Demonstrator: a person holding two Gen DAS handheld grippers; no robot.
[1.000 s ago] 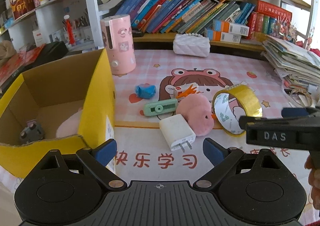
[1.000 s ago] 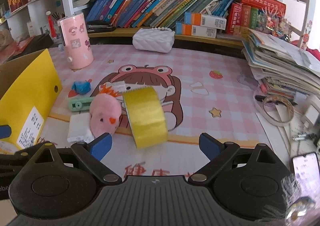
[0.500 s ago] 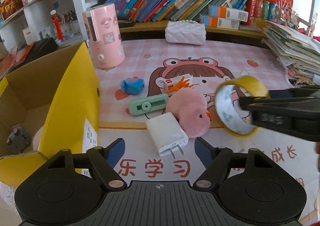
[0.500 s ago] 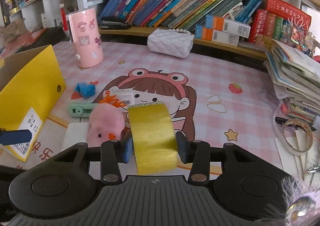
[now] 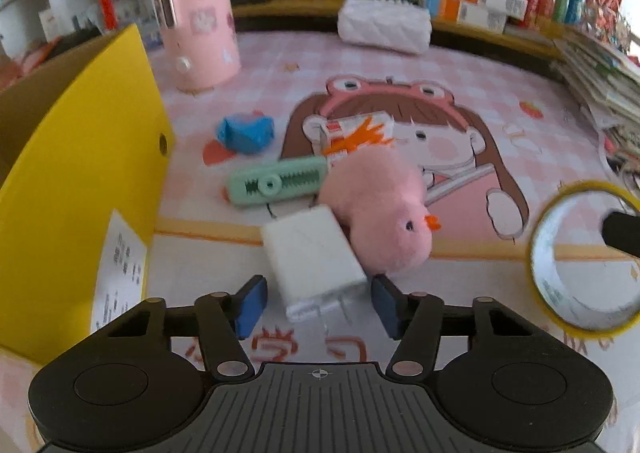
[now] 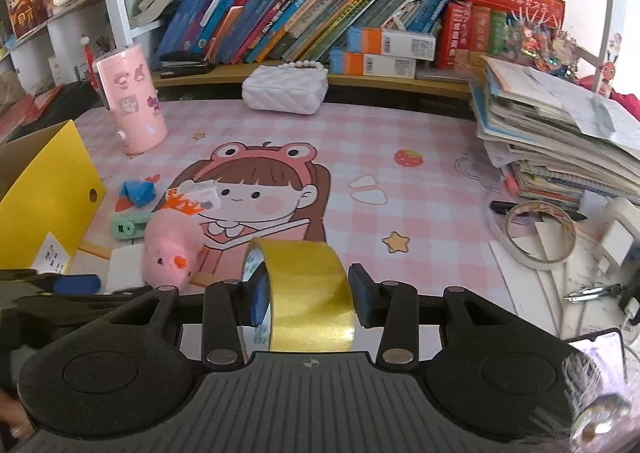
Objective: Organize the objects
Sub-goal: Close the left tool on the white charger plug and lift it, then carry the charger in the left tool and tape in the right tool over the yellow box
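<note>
In the left wrist view a white plug charger (image 5: 312,257) lies on the mat between my left gripper's (image 5: 318,303) blue pads. Its jaws are closing, with a thin gap still showing on each side of the charger. A pink plush chick (image 5: 380,213) leans on the charger's far right. My right gripper (image 6: 306,297) is shut on a yellow tape roll (image 6: 312,313), held upright off the mat. The same roll (image 5: 556,289) shows at the right edge of the left wrist view. An open yellow cardboard box (image 5: 80,173) stands at the left.
Behind the chick lie a green toothed clip (image 5: 276,185), a blue scrap (image 5: 244,131) and a small white-orange box (image 5: 352,129). A pink cylinder (image 5: 200,13) and a white quilted purse (image 5: 384,25) stand at the back. Stacked books (image 6: 560,145) and a clear tape ring (image 6: 536,233) crowd the right.
My left gripper came down and forward over the charger and its jaws narrowed around it. My right gripper shut on the tape roll and carried it off to the right.
</note>
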